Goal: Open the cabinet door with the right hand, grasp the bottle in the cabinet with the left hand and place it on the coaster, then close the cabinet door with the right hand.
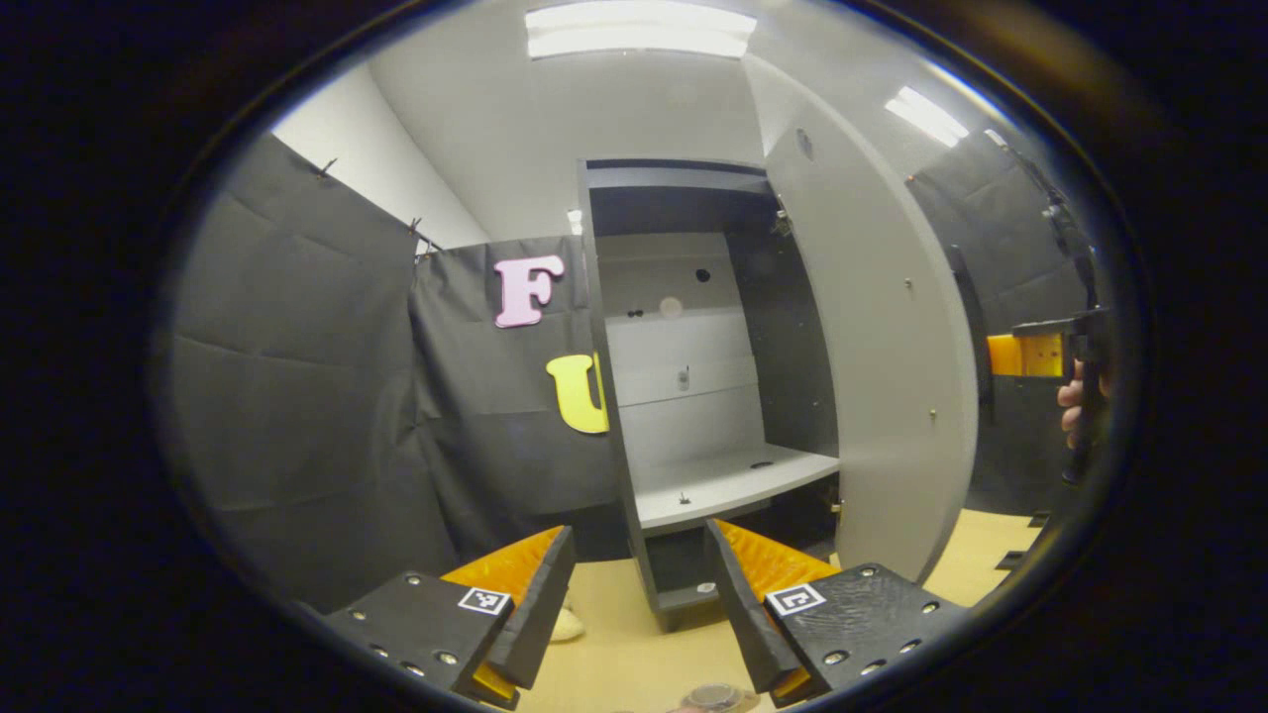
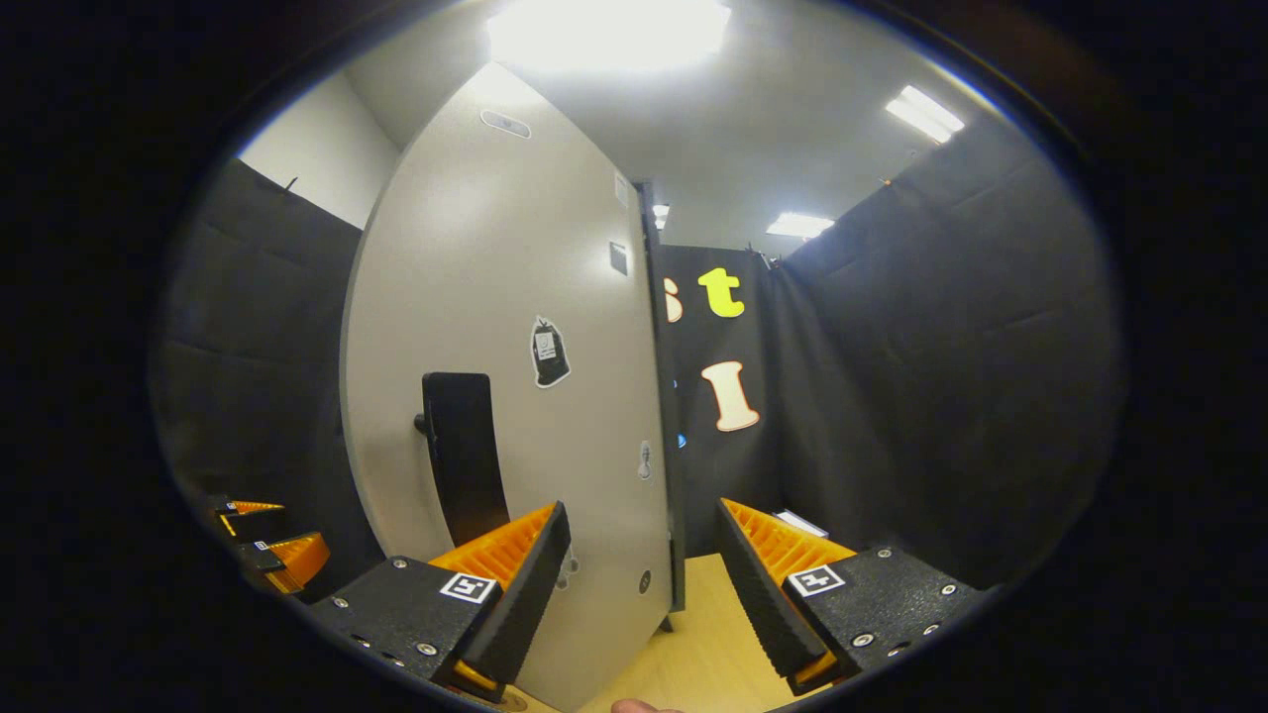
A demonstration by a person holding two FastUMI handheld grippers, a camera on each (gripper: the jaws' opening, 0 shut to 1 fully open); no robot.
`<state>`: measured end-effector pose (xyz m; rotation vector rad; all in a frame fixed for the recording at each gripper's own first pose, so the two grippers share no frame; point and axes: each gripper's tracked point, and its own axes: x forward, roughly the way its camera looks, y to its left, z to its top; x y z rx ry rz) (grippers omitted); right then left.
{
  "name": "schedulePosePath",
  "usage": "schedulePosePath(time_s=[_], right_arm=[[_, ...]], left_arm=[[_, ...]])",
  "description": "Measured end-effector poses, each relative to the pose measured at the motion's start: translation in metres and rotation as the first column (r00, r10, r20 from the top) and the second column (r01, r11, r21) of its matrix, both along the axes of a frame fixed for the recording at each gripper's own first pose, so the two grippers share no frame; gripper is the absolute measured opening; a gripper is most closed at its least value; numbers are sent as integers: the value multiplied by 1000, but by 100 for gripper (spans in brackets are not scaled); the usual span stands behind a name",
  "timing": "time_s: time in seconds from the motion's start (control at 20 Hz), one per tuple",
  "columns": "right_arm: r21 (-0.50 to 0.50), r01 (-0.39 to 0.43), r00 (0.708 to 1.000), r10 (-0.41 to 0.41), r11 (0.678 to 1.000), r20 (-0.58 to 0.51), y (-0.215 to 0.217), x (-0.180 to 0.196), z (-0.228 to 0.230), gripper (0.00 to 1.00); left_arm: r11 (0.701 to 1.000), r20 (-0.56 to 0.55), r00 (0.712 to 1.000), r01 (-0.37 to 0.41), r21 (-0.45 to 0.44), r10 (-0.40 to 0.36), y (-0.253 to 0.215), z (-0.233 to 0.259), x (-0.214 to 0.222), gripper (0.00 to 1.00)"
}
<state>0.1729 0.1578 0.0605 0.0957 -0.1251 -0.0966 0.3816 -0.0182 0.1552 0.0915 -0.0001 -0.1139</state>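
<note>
Left gripper view: my left tool point(image 1: 639, 604) hangs with fingers apart over the light wooden desk point(image 1: 634, 634), facing the grey cabinet point(image 1: 693, 396), whose shelf point(image 1: 728, 480) looks bare; I can't find the bottle, and a round thing at the bottom edge may be the coaster point(image 1: 715, 696). Right gripper view: my right tool point(image 2: 644, 584) is spread and gripping nothing beside the swung-out pale grey cabinet door point(image 2: 515, 327), near its black handle point(image 2: 464, 456), probably placed to push it shut.

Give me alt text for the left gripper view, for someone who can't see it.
An open grey cabinet stands ahead, its door swung out to the right and its shelf bare. The left gripper hangs open in the foreground above a wooden table, and the right gripper shows at the far right.
</note>
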Motion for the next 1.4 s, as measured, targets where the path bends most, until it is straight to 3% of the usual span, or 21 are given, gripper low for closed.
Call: schedulePosePath(time_s=[0.15, 0.2, 0.3, 0.35, 0.4, 0.7, 0.95, 1.05, 1.15, 1.2, 1.3, 1.35, 1.4], right_arm=[[15, -169, 986, 169, 986, -7, 52, 20, 6, 91], [-4, -190, 982, 190, 982, 5, 61, 21, 14, 92], [-75, -169, 985, 171, 983, 26, 61, 19, 22, 93], [-93, -164, 986, 167, 982, 25, 58, 20, 19, 93], [-93, -164, 986, 167, 982, 16, 57, 22, 15, 90], [-35, -124, 990, 121, 992, -74, 34, 40, -9, 93], [-32, -105, 991, 102, 994, -90, 14, 39, -11, 93], [-31, -106, 990, 102, 994, -99, 7, 39, -17, 93], [-18, -120, 988, 118, 993, -103, 7, 41, -22, 93], [-18, -124, 988, 122, 992, -100, 5, 41, -24, 93], [-15, -128, 985, 125, 992, -116, 1, 42, -31, 93], [-15, -127, 986, 124, 992, -110, -1, 42, -31, 93], [-19, -121, 988, 119, 992, -101, -4, 41, -30, 94]], left_arm=[[1000, -28, 999, -24, -17, 24, 12, -10, -3, 78], [999, -37, 999, -26, -24, 25, 14, -12, -2, 78], [999, -36, 999, -28, -30, 27, 16, -9, 2, 82], [999, -33, 999, -25, -28, 24, 16, -7, 5, 78], [999, -30, 999, -30, -25, 29, 18, -5, 8, 78], [998, -8, 1000, 3, -61, -4, 2, 8, 26, 82], [995, 8, 1000, 21, -93, -21, -16, 20, 33, 78], [996, 4, 1000, 23, -88, -23, -26, 19, 33, 82], [997, -6, 1000, 24, -75, -24, -34, 14, 32, 75], [997, -10, 1000, 26, -68, -27, -39, 12, 33, 78], [999, -23, 1000, 17, -48, -18, -45, 10, 35, 75], [998, -18, 1000, 18, -52, -19, -49, 12, 35, 82], [998, -19, 999, 25, -56, -26, -54, 13, 34, 82]])
